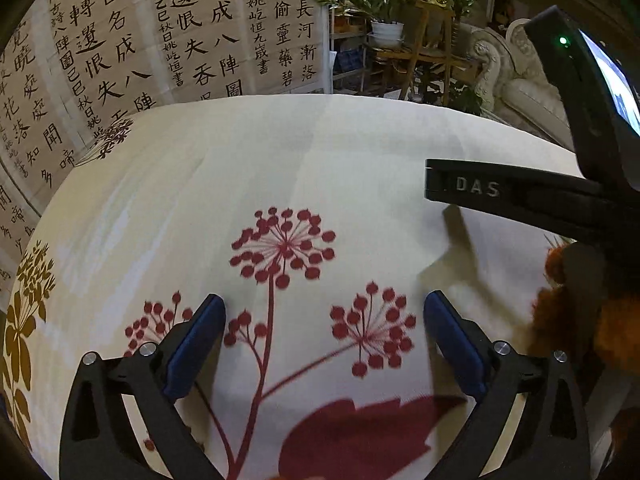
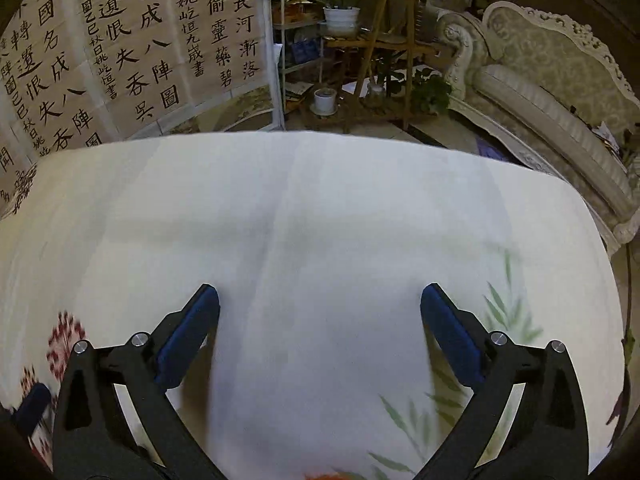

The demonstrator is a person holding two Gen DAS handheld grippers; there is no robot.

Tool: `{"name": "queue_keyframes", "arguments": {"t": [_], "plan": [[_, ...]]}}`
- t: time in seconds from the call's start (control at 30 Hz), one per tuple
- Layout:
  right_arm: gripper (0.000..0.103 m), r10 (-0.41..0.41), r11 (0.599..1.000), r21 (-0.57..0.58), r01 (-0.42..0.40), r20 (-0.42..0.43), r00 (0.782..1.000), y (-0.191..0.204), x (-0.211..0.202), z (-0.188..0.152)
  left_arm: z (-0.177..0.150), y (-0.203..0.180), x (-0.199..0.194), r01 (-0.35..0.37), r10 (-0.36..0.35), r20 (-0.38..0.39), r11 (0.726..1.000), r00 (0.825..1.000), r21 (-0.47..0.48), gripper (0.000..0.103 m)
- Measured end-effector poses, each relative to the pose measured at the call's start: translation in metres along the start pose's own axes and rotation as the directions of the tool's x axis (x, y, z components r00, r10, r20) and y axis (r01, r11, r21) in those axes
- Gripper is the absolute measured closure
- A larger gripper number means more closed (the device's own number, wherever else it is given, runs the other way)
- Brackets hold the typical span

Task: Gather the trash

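My left gripper (image 1: pixel 325 307) hangs open over a round table (image 1: pixel 320 152) covered by a white cloth printed with red flowers. Nothing lies between its blue pads (image 1: pixel 200 340). At the right of the left wrist view the right gripper's black finger (image 1: pixel 476 188) reaches over the cloth, with a lit screen (image 1: pixel 612 88) mounted above it. An orange fuzzy thing (image 1: pixel 568 304) sits at the right edge below that finger; I cannot tell what it is. My right gripper (image 2: pixel 320 297) is open over bare white cloth (image 2: pixel 320 208), with nothing between its fingers. A blue pad of the left gripper (image 2: pixel 32 404) shows at the lower left.
Panels of black calligraphy (image 2: pixel 132 40) stand behind the table on the left. A wooden plant stand with potted plants (image 2: pixel 344 16) is beyond the far edge. An ornate pale sofa (image 2: pixel 540 80) is at the right. Green leaf print (image 2: pixel 508 312) marks the cloth's right side.
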State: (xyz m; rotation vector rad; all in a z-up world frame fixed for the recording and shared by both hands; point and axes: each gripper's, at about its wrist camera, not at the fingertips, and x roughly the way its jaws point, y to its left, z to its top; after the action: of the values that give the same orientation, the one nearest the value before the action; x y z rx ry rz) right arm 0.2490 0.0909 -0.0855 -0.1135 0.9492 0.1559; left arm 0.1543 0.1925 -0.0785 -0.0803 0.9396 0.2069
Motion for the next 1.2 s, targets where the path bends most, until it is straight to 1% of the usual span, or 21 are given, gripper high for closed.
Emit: {"name": "queue_keyframes", "arguments": {"t": [0.2,0.33,1.2], "plan": [[0.004,0.010,1.000,0.008,-0.010,0.002,1.000,-0.0074,0.0020,0.0014,0.0037,0.0009,0.0013,0.000,0.000,0.002,1.000,1.000,0.000,0.005],[0.004,0.004,1.000,0.004,-0.004,0.000,1.000,-0.0015,0.0050,0.0033,0.0038,0.0008,0.0013,-0.001,0.001,0.001,1.000,1.000,0.000,0.005],[0.004,0.005,1.000,0.005,-0.005,0.002,1.000,-0.0028,0.0052,0.0017,0.0034,0.0007,0.0016,0.000,0.000,0.001,1.000,1.000,0.000,0.005]]}}
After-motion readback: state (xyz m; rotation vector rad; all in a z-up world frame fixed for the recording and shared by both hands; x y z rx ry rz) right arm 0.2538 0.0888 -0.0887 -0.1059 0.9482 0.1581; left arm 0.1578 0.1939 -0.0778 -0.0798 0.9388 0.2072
